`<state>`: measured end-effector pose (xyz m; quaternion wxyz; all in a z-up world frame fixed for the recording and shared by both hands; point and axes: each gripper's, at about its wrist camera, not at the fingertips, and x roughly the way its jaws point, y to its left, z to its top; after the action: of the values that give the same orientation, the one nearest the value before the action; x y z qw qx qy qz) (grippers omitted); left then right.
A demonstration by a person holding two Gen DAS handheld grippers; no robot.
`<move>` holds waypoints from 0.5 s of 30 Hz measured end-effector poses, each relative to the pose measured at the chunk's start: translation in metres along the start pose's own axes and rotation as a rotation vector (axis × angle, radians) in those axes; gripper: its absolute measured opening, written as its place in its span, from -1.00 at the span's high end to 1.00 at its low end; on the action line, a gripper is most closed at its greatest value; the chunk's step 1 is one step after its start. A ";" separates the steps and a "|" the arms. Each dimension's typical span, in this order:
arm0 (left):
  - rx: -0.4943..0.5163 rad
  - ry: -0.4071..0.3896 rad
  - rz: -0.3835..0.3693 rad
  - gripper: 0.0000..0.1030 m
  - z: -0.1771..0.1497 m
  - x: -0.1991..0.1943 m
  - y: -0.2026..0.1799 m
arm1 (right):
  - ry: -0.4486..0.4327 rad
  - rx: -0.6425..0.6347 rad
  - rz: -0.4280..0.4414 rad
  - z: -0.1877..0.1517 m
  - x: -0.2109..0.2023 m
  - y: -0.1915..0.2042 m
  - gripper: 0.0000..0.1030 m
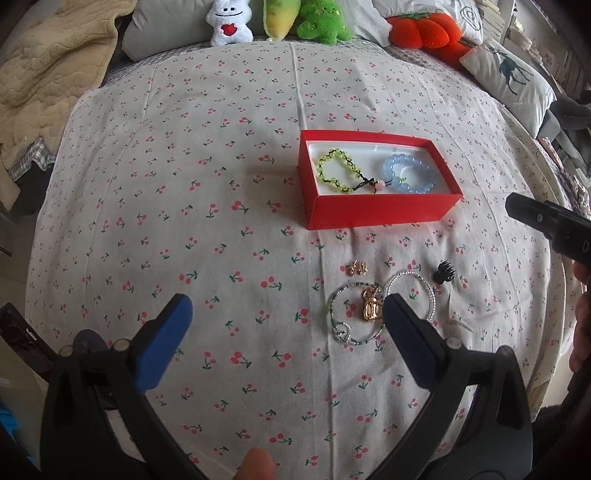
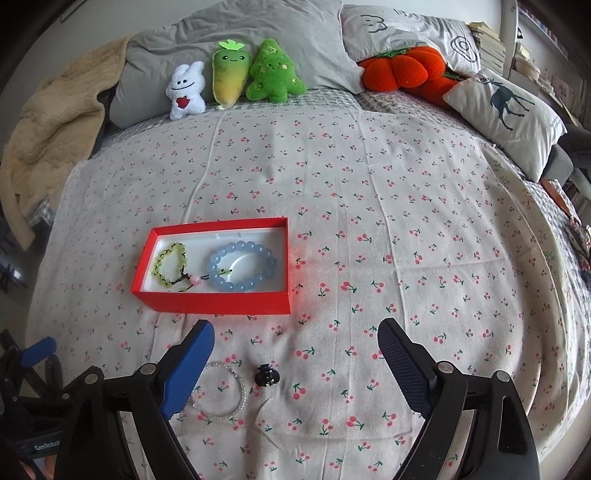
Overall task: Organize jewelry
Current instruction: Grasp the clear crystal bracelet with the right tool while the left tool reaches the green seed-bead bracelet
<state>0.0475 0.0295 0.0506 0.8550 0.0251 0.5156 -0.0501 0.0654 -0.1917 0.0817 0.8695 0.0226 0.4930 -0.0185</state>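
The small black plastic claw clip (image 2: 266, 374) lies on the cherry-print bedsheet (image 2: 369, 206), just ahead of the right gripper (image 2: 295, 345), slightly left. That gripper, wide open and empty, is nearer than the equally open left gripper (image 1: 284, 314). The red cardboard box (image 2: 212, 304) sits beyond.

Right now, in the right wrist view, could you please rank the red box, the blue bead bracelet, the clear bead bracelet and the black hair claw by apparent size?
1. red box
2. blue bead bracelet and clear bead bracelet: alike; the clear one is nearer and partly hidden
3. black hair claw

A white sheet with a cherry print (image 2: 369, 221) is spread over the bed. At its far edge a white plush figure (image 2: 185, 92), a yellow-green carrot plush (image 2: 229, 75) and a green tree plush (image 2: 275, 74) are lined up against a grey pillow (image 2: 258, 26). An orange pumpkin cushion (image 2: 399, 72) and a deer-print pillow (image 2: 506, 110) are seen on the right, and a beige blanket (image 2: 51, 122) on the left.
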 end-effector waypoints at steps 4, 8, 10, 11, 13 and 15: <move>0.036 0.004 -0.005 -0.99 -0.010 0.008 0.002 | -0.033 0.030 0.035 -0.012 0.001 -0.009 -1.00; 0.055 0.015 -0.003 -0.99 -0.016 0.022 0.007 | 0.000 -0.020 0.045 -0.017 0.014 -0.002 -1.00; 0.090 -0.008 0.013 -0.99 -0.018 0.027 0.005 | -0.032 -0.095 0.058 -0.020 0.012 0.007 -1.00; 0.107 -0.021 0.019 -0.99 -0.021 0.029 0.004 | -0.053 -0.117 0.063 -0.022 0.012 0.010 -1.00; 0.132 -0.037 0.012 -0.99 -0.024 0.035 0.002 | -0.042 -0.158 0.067 -0.029 0.019 0.016 -1.00; 0.160 -0.040 -0.019 -0.99 -0.029 0.040 -0.001 | -0.026 -0.236 0.103 -0.037 0.024 0.021 -1.00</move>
<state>0.0405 0.0284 0.0012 0.8599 0.0877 0.4928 -0.0997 0.0468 -0.1684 0.0424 0.8722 -0.0547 0.4788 0.0838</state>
